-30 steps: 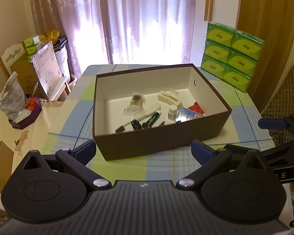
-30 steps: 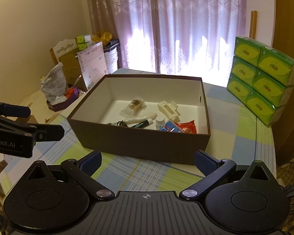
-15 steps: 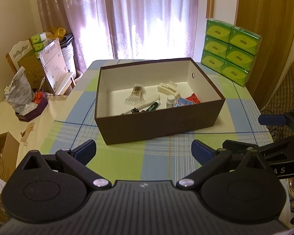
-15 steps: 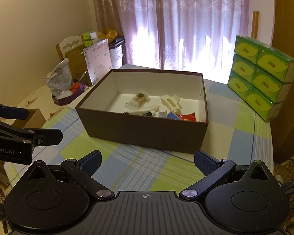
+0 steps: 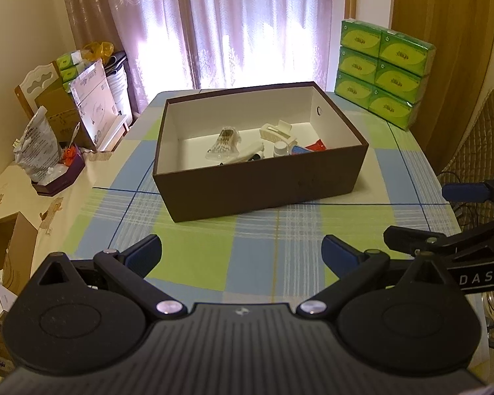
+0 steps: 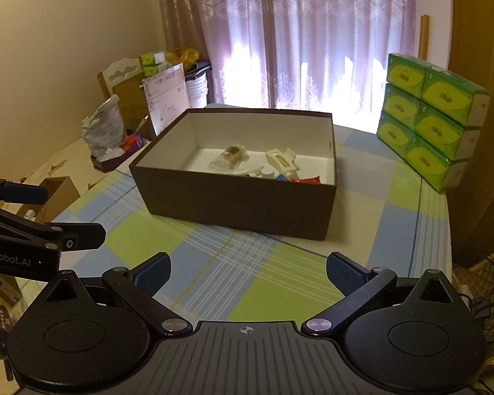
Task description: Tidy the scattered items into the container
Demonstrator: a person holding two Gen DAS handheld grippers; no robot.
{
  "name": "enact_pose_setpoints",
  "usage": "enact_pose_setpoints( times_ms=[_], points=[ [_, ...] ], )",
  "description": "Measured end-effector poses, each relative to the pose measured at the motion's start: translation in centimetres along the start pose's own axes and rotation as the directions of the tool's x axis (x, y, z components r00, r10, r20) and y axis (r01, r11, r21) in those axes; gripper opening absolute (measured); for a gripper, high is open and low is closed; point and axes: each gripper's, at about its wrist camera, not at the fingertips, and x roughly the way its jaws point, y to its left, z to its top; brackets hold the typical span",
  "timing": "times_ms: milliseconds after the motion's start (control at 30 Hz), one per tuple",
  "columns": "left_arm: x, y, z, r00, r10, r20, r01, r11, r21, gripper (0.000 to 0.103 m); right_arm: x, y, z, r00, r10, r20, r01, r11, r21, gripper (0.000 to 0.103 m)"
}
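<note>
Several small items already lie inside the brown box (image 5: 260,181); none shows loose on the desk (image 5: 214,256) around it. Both the left tool (image 5: 240,250) and the right tool (image 6: 248,268) hang spread and empty (tidying looks finished).

A checked table (image 5: 194,263) is carrying a brown box (image 5: 263,187) and stacked green tissue packs (image 5: 383,69).

Backlit by daylight blown out through the curtains (image 5: 247,26), room dim and yellow-tinted, table's (image 5: 257,263) near edge shaded, fisheye bending and vignetting the corners.
</note>
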Motion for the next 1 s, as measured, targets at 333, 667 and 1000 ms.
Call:
enact_pose_setpoints(
  times_ms=[333, 667, 1000],
  points=[
    [0.0, -1.7, -1.3, 1.000, 0.004, -0.007, -0.004, 1.000, 0.005, 0.102, -0.7, -0.8, -1.7, 1.000, -0.012, 0.004, 0.012, 1.000, -0.005, 0.103],
    [0.2, -2.1, -2.0, 1.000, 0.020, -0.016, -0.020, 1.000, 0.000, 0.102, -0.6, -0.4, -2.3, 0.999, -0.040, 0.018, 0.041, 0.999, -0.033, 0.103],
    [1.0, -1.7, -2.3, 0.999, 0.037, -0.038, -0.037, 0.999, -0.018, 0.102, 0.3, -0.4, -2.4, 1.000, -0.030, -0.002, 0.030, 0.999, -0.043, 0.103]
  ],
)
